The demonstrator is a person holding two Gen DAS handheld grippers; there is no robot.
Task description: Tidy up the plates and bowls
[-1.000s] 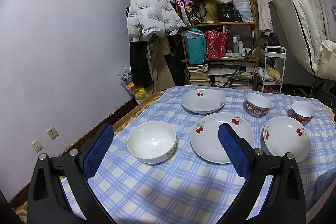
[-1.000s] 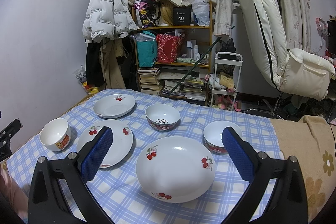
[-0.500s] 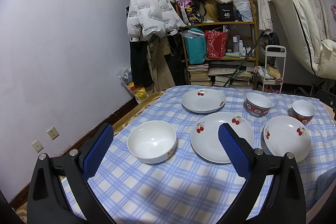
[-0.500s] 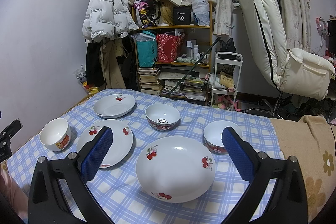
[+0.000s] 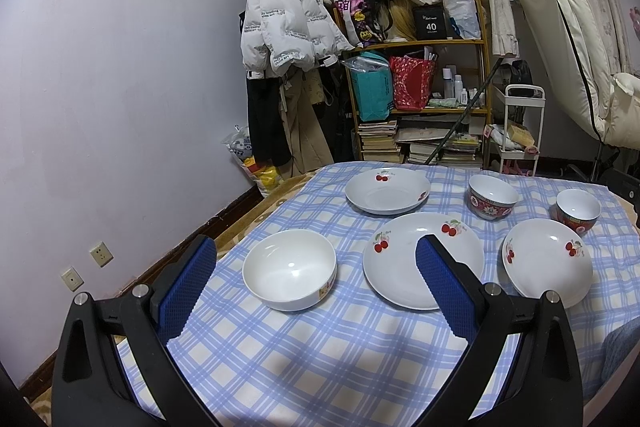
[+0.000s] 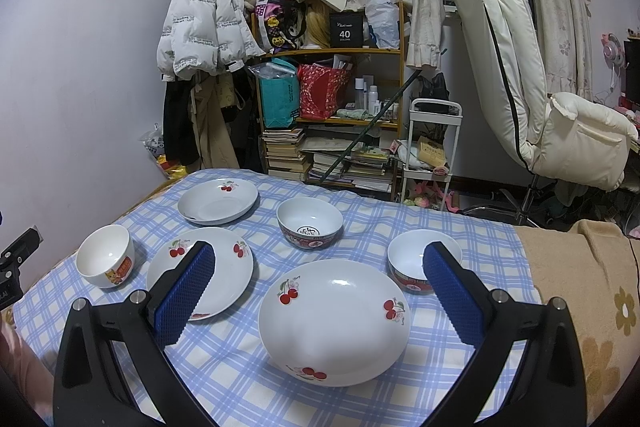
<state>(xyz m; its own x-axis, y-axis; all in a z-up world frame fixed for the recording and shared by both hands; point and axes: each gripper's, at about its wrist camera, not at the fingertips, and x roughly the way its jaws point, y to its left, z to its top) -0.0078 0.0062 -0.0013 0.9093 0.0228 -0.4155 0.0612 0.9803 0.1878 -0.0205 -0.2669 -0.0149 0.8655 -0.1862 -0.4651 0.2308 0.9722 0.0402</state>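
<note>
Six pieces of crockery lie spread on the blue-and-white checked cloth [image 6: 360, 223] of the desk: a plain white bowl with a cartoon sticker on its side [image 5: 289, 269] at the left edge, a flat white plate with red cherries [image 5: 404, 255] just beside it, and a deep white cherry-print plate [image 6: 334, 319] nearest the right-hand camera. Behind them sit a second deep cherry plate [image 5: 387, 190] at the far left, a red-patterned bowl with a dark mark on its bottom [image 6: 310, 222] in the middle, and a smaller red-rimmed bowl [image 6: 416, 261] to the right – none touching, none stacked. The left gripper [image 5: 316, 281] hovers above the near edge with its blue-padded fingers [image 5: 188, 283] spread wide and nothing between them, the white bowl framed in the gap. The right gripper [image 6: 318, 285] is likewise wide apart and empty, with the deep plate centred ahead. Beyond the desk stand a cluttered wooden shelf [image 6: 332, 115], a white puffer jacket [image 6: 200, 23] hanging on the wall, and a cream reclining chair [image 6: 532, 83] – all well apart from the dishes
</note>
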